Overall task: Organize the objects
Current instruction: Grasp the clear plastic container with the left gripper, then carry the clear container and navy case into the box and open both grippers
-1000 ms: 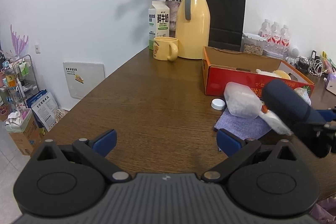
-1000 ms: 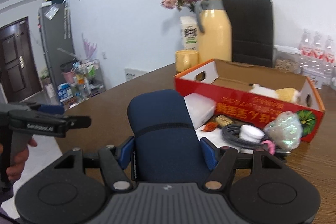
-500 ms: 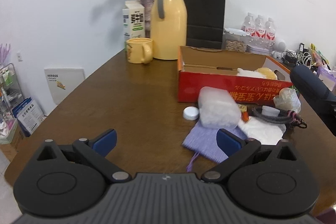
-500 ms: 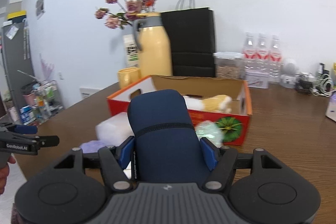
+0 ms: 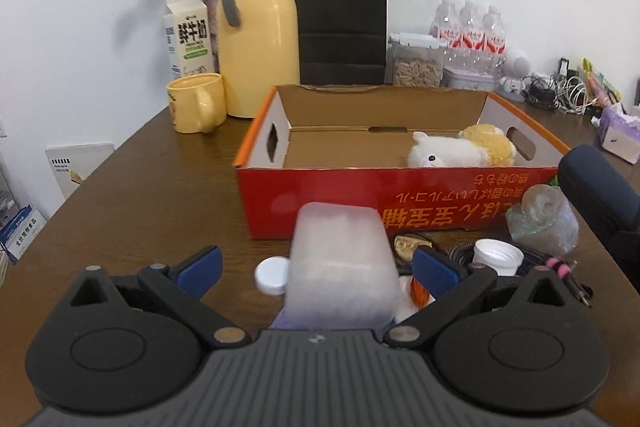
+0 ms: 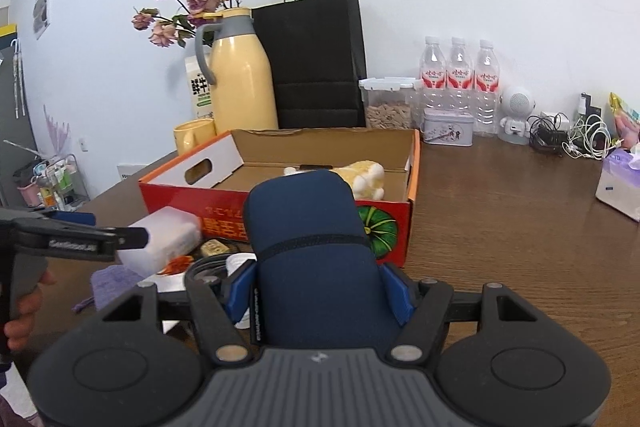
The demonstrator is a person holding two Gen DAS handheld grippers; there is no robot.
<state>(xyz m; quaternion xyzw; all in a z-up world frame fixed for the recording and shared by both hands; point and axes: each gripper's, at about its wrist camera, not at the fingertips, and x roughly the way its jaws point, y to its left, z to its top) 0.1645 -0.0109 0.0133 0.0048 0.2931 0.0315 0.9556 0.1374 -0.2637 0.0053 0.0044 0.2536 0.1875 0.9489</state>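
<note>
Wood-grain brown tabletop [image 5: 132, 195] fills the room's corner against a plain white wall, and the landmark on it is a red cardboard box [image 5: 320, 199] with orange rims, cut-out handles and a bare brown inside. Inside the box, at its right end, lies a fluffy white-and-yellow plush toy [image 5: 460, 149]. Behind the box stand a glossy yellow thermos jug [image 5: 260, 39], a matte black paper bag [image 5: 344, 11] and a yellow mug [image 5: 196, 103]. In front of the box sits a frosted, rounded plastic container [image 5: 340, 263], between the spread blue pads of the left gripper [image 5: 316, 269], which do not press it. Beside the container lies a small white cap [image 5: 272, 275]. The right gripper [image 6: 320, 291] pinches a soft navy-blue fabric case [image 6: 308, 243], held just in front of the box's near wall.
</note>
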